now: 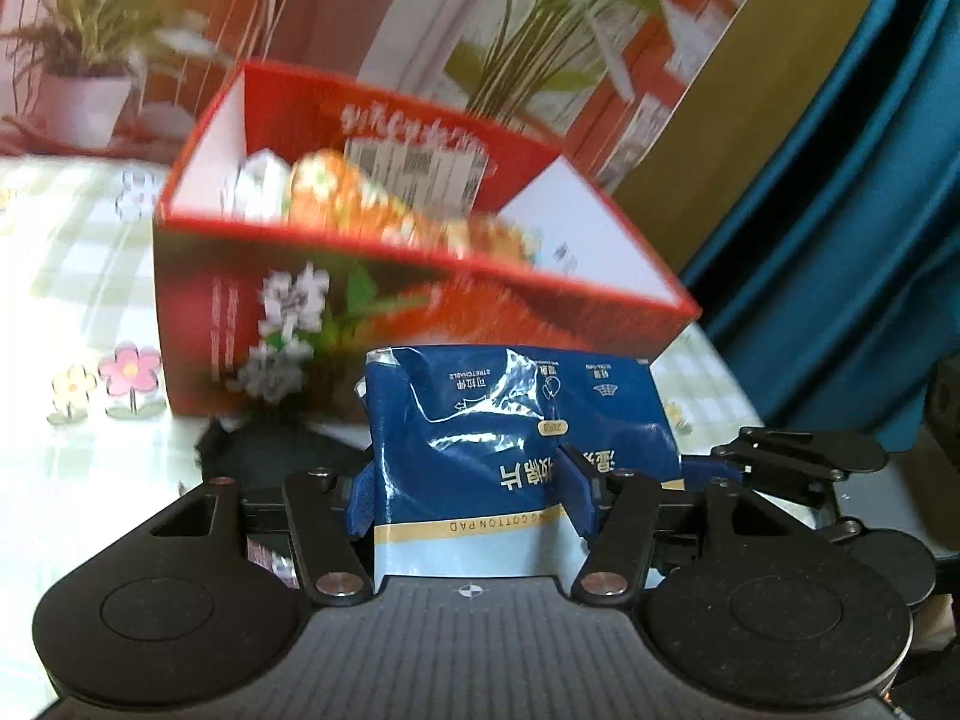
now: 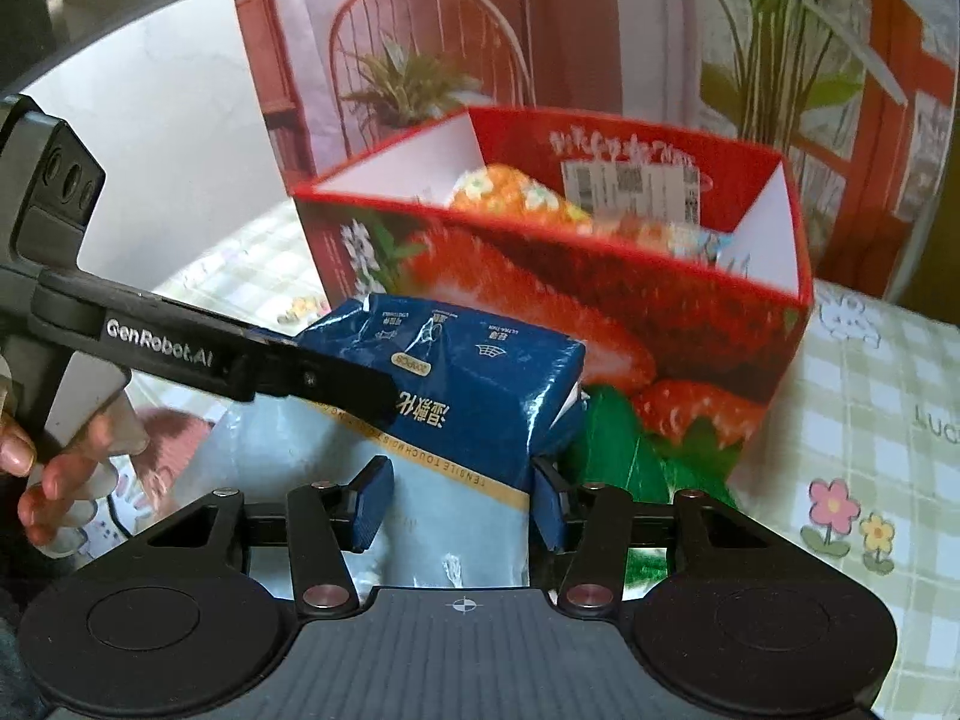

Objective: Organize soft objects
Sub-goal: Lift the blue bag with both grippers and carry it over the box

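- Glossy blue plastic cotton-pad pack (image 1: 516, 456): crinkled, clamped by left gripper (image 1: 474, 501) and right gripper (image 2: 459, 504).
- Open-topped red cardboard box (image 1: 384, 300): just behind pack, soft items inside.

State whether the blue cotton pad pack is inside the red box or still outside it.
Outside. The blue cotton pad pack sits before the red box, between both grippers' pads.
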